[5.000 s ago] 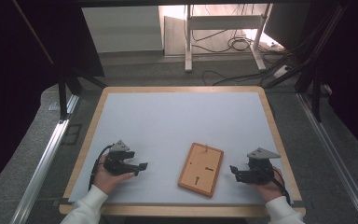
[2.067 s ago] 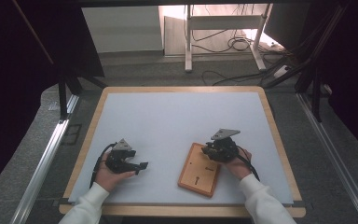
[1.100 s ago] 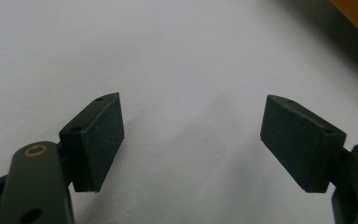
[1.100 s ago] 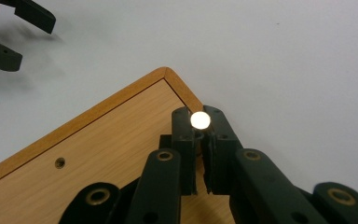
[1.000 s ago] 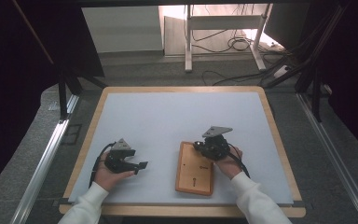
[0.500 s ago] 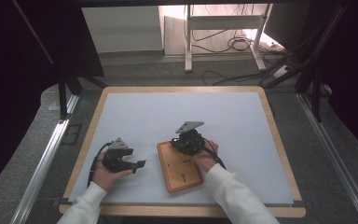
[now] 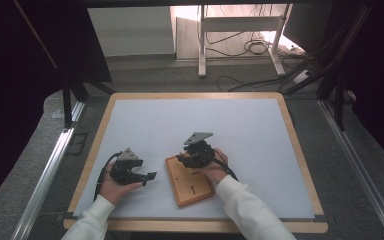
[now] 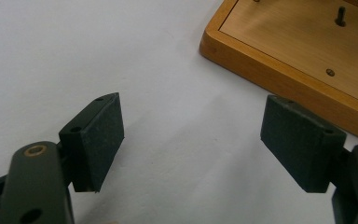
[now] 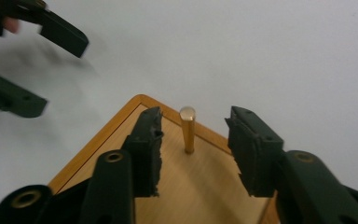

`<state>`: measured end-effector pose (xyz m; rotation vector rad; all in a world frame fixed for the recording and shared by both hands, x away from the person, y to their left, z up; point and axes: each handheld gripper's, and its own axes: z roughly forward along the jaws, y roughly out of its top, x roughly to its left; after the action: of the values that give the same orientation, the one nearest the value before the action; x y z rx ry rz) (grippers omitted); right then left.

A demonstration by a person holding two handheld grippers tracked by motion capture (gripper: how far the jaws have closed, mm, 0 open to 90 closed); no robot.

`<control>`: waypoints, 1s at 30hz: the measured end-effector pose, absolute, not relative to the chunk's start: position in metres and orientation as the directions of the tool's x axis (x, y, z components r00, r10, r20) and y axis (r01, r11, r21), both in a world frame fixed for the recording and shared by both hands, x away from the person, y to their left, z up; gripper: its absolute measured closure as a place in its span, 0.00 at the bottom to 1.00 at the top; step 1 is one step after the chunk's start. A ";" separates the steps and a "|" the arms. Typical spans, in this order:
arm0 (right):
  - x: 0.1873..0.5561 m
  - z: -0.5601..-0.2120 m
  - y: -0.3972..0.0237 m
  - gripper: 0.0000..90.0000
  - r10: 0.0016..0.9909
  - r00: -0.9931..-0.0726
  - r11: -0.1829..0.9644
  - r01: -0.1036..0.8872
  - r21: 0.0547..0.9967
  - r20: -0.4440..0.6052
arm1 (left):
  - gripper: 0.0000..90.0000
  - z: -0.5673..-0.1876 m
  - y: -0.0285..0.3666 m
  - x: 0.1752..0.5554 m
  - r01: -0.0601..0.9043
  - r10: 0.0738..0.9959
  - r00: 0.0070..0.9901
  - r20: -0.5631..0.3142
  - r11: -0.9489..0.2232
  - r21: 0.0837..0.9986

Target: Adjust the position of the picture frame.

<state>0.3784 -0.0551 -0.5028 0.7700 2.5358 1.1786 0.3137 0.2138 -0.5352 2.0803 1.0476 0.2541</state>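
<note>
A flat wooden board (image 7: 194, 187) with a raised rim lies on the white mat, near the front. An upright brass peg (image 9: 187, 128) stands at its far end. My right gripper (image 7: 182, 159) hovers over that end, and its jaws have just been opening. In the right gripper view the gripper (image 9: 193, 149) is open, with the peg between the pads and touching neither. My left gripper (image 7: 150, 176) rests on the mat just left of the board. In the left gripper view it (image 8: 193, 140) stands open and empty, with the board's corner (image 8: 298, 42) ahead to the right.
The white mat (image 7: 195, 125) sits in a wooden table frame (image 7: 295, 150). A small dark pin (image 8: 340, 16) sticks up from the board. Metal rails run along both sides of the table, and cables lie on the floor beyond its far edge.
The right gripper has moved left with the board, which now lies closer to the left gripper. Its jaws have parted around the peg. The left gripper has stayed put.
</note>
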 end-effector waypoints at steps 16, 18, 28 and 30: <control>0.324 -0.500 -0.174 0.52 0.602 -0.797 0.502 0.430 0.750 0.054 | 0.23 -0.535 0.210 0.312 0.589 0.755 0.641 -0.139 -0.368 0.719; 0.320 -0.502 -0.181 0.59 0.609 -0.791 0.506 0.439 0.742 0.052 | 0.23 -0.535 0.210 0.312 0.587 0.755 0.641 -0.136 -0.368 0.721; 0.311 -0.512 -0.192 0.82 0.588 -0.804 0.537 0.470 0.700 0.089 | 0.22 -0.536 0.210 0.312 0.589 0.754 0.642 -0.141 -0.367 0.720; 0.312 -0.514 -0.189 0.91 0.575 -0.815 0.556 0.459 0.693 0.078 | 0.22 -0.536 0.210 0.312 0.588 0.752 0.645 -0.138 -0.372 0.719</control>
<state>0.3115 -0.1888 -0.5135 0.8804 2.6298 1.1008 0.3116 0.2095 -0.5359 2.0928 1.0392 0.2726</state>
